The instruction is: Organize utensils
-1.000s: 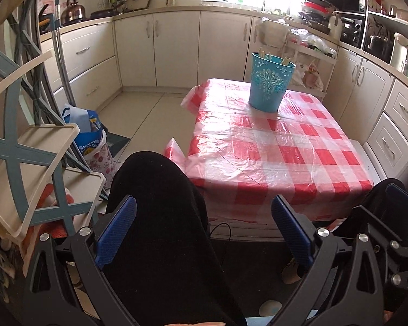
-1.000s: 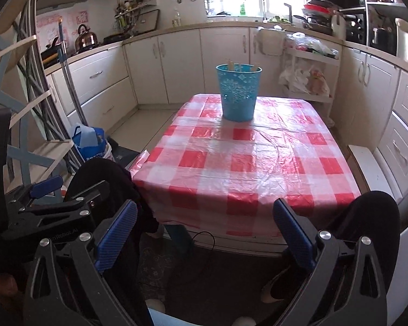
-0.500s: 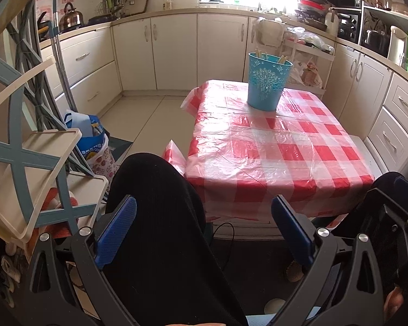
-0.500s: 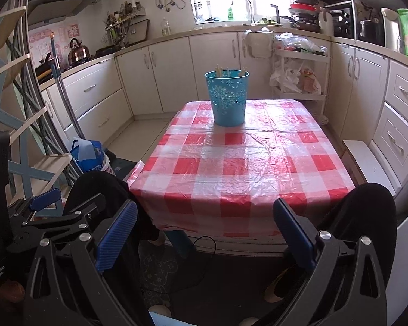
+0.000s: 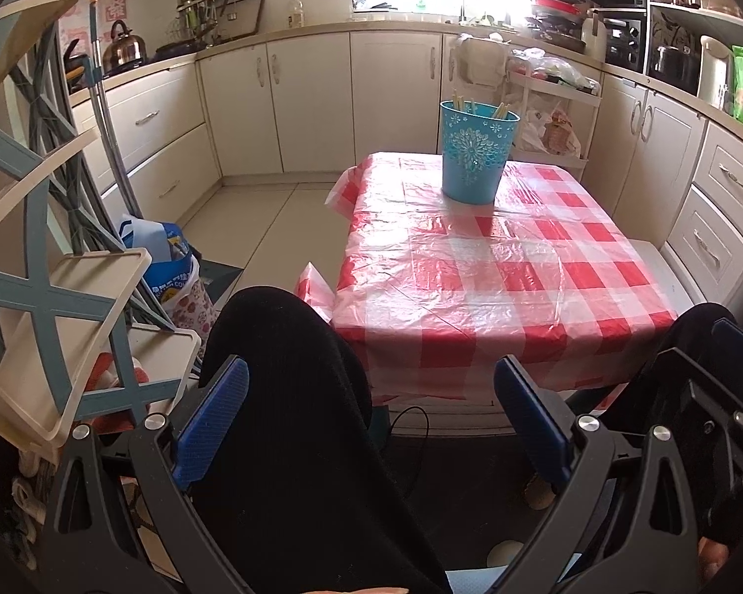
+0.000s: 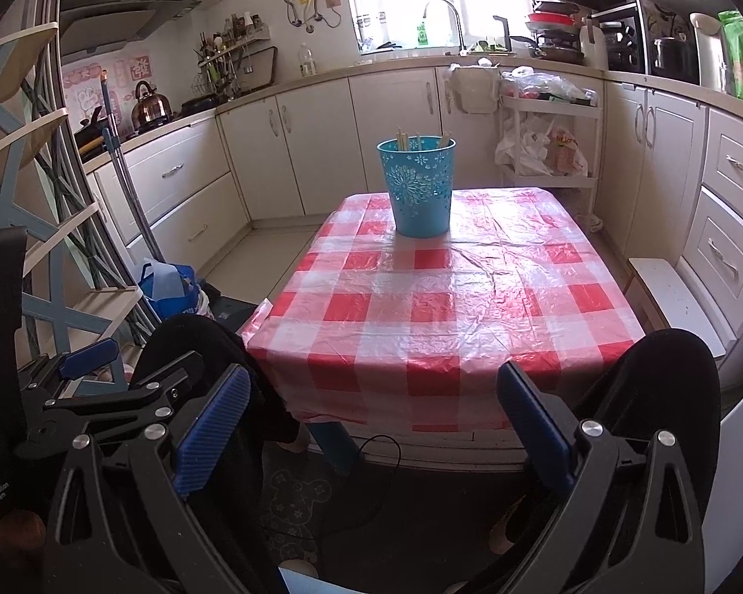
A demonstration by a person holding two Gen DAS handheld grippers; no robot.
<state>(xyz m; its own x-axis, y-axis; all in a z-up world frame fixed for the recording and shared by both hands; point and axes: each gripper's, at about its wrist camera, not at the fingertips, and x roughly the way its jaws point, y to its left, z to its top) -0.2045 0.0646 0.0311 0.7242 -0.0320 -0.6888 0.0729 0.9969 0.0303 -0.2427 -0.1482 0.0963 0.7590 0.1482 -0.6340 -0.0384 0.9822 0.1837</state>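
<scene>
A blue bucket-shaped holder (image 5: 476,157) (image 6: 418,187) stands at the far end of a table with a red-and-white checked cloth (image 5: 495,277) (image 6: 451,307). Pale stick-like utensils (image 6: 402,139) poke up from inside it. My left gripper (image 5: 371,416) is open with nothing between its blue pads, held low over the person's black-clad knee (image 5: 282,346), short of the table. My right gripper (image 6: 374,418) is open and holds nothing too, below the table's near edge. The left gripper's body (image 6: 109,386) shows at the lower left of the right wrist view.
A blue-and-cream folding rack (image 5: 49,297) stands at the left. A blue bag (image 5: 168,257) sits on the floor by it. Cream cabinets (image 6: 292,148) run round the room, and a white cart (image 6: 545,138) stands behind the table. A black cable (image 6: 371,450) lies under the table.
Both grippers have tilted and risen a little, so the table and the holder sit lower in both views. Both stayed open.
</scene>
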